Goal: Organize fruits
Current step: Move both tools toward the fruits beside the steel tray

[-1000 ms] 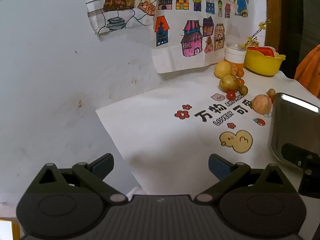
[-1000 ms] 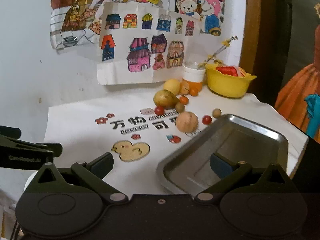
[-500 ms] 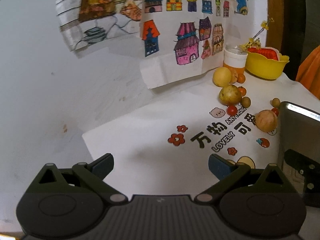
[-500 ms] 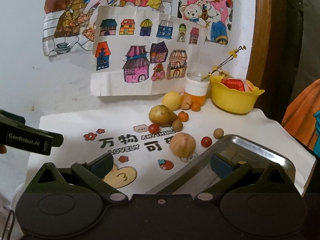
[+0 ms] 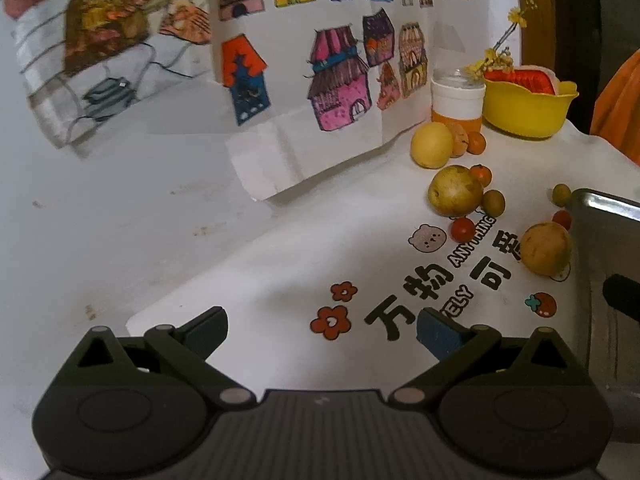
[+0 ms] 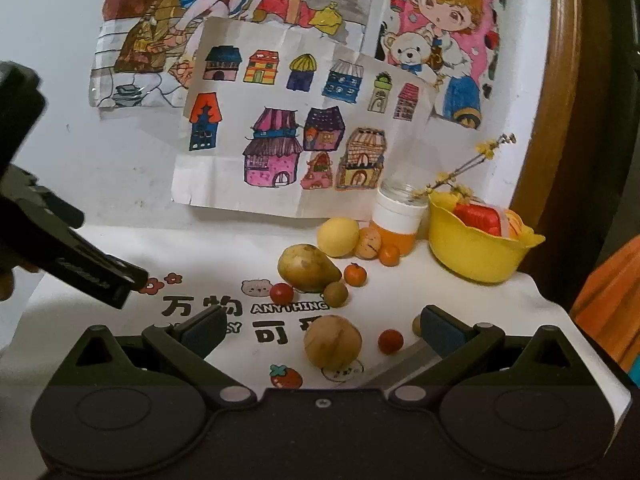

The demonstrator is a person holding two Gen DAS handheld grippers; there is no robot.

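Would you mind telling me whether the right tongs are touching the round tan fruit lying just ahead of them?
Apart. In the right wrist view the round tan fruit lies between the open right tongs, with white cloth visible on both sides.

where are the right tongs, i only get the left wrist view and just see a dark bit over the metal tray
Observer: The right tongs are open and hold nothing, low over the near edge of the shiny metal tray, facing the fruit.
Operator: what lines up between them
Observer: The round tan fruit sits on the cloth in line with the gap, with the small red tomato just right of it.
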